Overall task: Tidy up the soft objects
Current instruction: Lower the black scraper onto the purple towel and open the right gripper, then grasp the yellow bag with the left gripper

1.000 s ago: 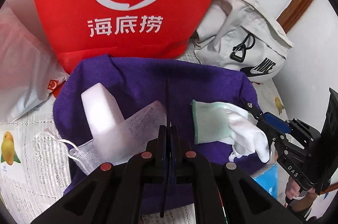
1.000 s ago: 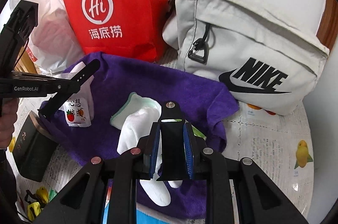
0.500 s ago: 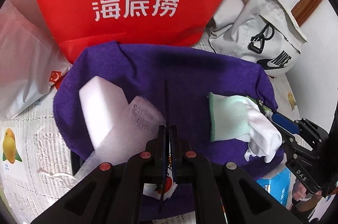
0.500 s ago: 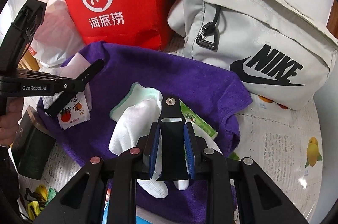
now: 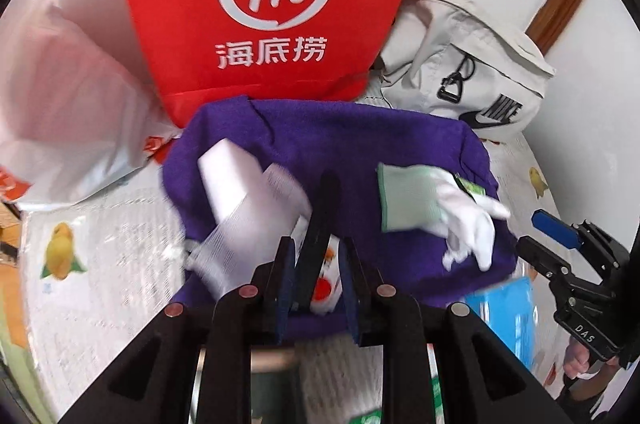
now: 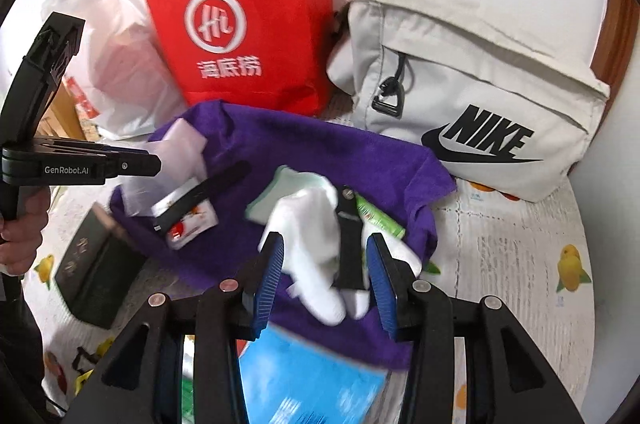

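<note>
A purple towel (image 5: 360, 140) (image 6: 312, 148) lies spread on the table. On it lie a white glove with a green cuff (image 5: 432, 204) (image 6: 308, 220), a white foam block in mesh wrap (image 5: 236, 180) (image 6: 180, 148) and a small strawberry-print packet (image 5: 324, 276) (image 6: 188, 220). My left gripper (image 5: 316, 264) is open, just above the packet. My right gripper (image 6: 326, 276) is open, its jaws on either side of the glove's fingers. A green packet (image 6: 380, 220) peeks from under the glove.
A red paper bag (image 5: 272, 4) (image 6: 244, 36) and a grey Nike bag (image 6: 472, 120) (image 5: 472, 80) stand behind the towel. A white plastic bag (image 5: 68, 104) is at the left. A dark box (image 6: 96, 264) sits left of the towel, a blue pack (image 6: 308, 380) at the front.
Both grippers have opened and pulled back a little. The left let go of the packet and the right let go of the glove; both things now lie on the towel.
</note>
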Tool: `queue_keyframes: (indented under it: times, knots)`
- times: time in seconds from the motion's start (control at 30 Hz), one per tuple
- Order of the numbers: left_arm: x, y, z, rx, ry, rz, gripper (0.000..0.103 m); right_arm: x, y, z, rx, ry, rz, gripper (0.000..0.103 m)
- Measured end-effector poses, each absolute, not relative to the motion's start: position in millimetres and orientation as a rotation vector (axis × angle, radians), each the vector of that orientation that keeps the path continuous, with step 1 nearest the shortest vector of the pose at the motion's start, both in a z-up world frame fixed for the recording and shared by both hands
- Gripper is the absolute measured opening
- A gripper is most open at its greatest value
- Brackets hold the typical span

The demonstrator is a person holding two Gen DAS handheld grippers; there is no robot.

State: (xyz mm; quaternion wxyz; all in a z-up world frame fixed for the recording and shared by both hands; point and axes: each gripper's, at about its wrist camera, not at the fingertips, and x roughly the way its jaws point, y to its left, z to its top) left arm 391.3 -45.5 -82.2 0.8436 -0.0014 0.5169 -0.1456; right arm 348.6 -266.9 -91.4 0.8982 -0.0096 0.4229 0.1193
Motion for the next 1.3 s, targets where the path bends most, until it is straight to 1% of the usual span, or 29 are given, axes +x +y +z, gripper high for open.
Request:
queue_keyframes:
  times: [0.07, 0.2, 0.3, 0.33, 0.37, 0.4, 0.43, 0.47, 0.7, 0.83, 0.93, 1.0, 1.1, 1.3]
  knots:
    - [372.4, -40.4, -72.9, 0.003, 1.063, -0.304, 0.021, 333.4, -262.6, -84.9, -0.022, 0.867, 0.250, 0.043]
    - [332.9, -32.4, -54.4, -0.009, 0.999, -0.299, 0.021, 296.8, -251.5, -73.0, -0.027, 0.854, 0.269, 0.049]
    - [299.0, -26.1, -44.9, -0.003, 0.992, -0.301, 0.023, 266.7, -244.0, -65.9, -0.035, 0.838, 0.278, 0.053]
    - [290.5, -25.7, -44.9, -0.003, 1.003, -0.312, 0.025, 257.7, -242.4, -64.2, -0.032, 0.835, 0.277, 0.055]
    - [282.5, -25.9, -45.6, -0.003, 1.017, -0.323, 0.033, 249.1, -241.5, -63.1, -0.027, 0.834, 0.281, 0.056]
    - [272.5, -24.4, -47.1, -0.011, 1.031, -0.329, 0.045, 239.6, -240.0, -62.0, -0.019, 0.833, 0.288, 0.057]
    - [261.3, -22.4, -49.3, -0.021, 1.042, -0.336, 0.050, 229.6, -238.9, -60.9, -0.012, 0.828, 0.291, 0.057]
    - [252.5, -21.2, -51.6, -0.026, 1.046, -0.339, 0.052, 219.1, -238.0, -60.1, -0.006, 0.825, 0.289, 0.057]
    - [191.5, -15.8, -77.1, -0.054, 1.098, -0.354, 0.052, 167.4, -236.1, -57.9, 0.011, 0.819, 0.289, 0.057]
    - [168.2, -22.0, -95.5, -0.013, 1.122, -0.375, 0.053, 143.7, -236.4, -56.4, 0.004, 0.803, 0.277, 0.058]
    - [156.0, -26.4, -109.4, 0.013, 1.117, -0.389, 0.060, 128.0, -237.6, -59.7, 0.006, 0.799, 0.265, 0.059]
    - [149.5, -30.3, -116.8, 0.032, 1.097, -0.417, 0.069, 118.5, -238.6, -63.4, 0.006, 0.796, 0.254, 0.059]
    - [142.7, -38.4, -127.6, 0.112, 1.072, -0.425, 0.071, 107.2, -241.9, -74.1, 0.025, 0.809, 0.241, 0.059]
    - [144.5, -49.9, -157.6, 0.196, 1.118, -0.432, 0.071, 93.2, -247.0, -100.3, 0.060, 0.853, 0.225, 0.059]
